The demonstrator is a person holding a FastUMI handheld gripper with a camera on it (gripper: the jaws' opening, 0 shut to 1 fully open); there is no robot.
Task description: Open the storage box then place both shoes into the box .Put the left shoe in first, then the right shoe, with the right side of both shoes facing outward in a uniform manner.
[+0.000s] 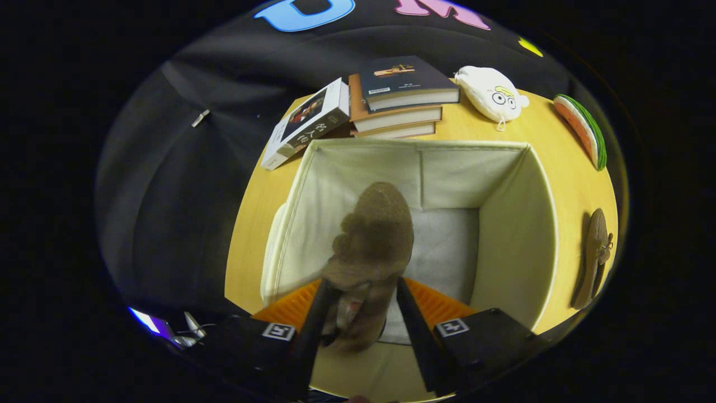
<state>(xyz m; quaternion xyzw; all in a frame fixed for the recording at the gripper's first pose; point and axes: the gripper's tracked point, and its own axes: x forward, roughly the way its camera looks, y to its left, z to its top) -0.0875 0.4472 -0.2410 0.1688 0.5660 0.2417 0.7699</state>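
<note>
A wooden table with a yellowish top is seen beneath everything, set against the black cloth wall of the booth. Most of its surface is taken up by an open fabric storage box, cream inside, with 4 upright walls and a pale grey floor; no lid can be seen on it. A brown suede shoe is held above the inside of the box, its toe pointing away from the fingers toward the far wall, nearer the box's left wall than its right. The shoe is gripped at its heel end by the gripper, whose 2 fingers are closed against either side of it, so the jaws are clenched on the shoe; whether the sole is touching the box floor cannot be told. Behind the far wall of the box, a stack of 3 books is laid flat on the table, and 1 further book is leaned against the stack's left side, tilted. To the right of the stack, a white plush toy with drawn eyes is lying on the table. Outside the box's right wall, a second brown shoe is resting on the tabletop, well apart from the gripper. Farther back along the table's right rim, a watermelon-slice toy is seen.
</note>
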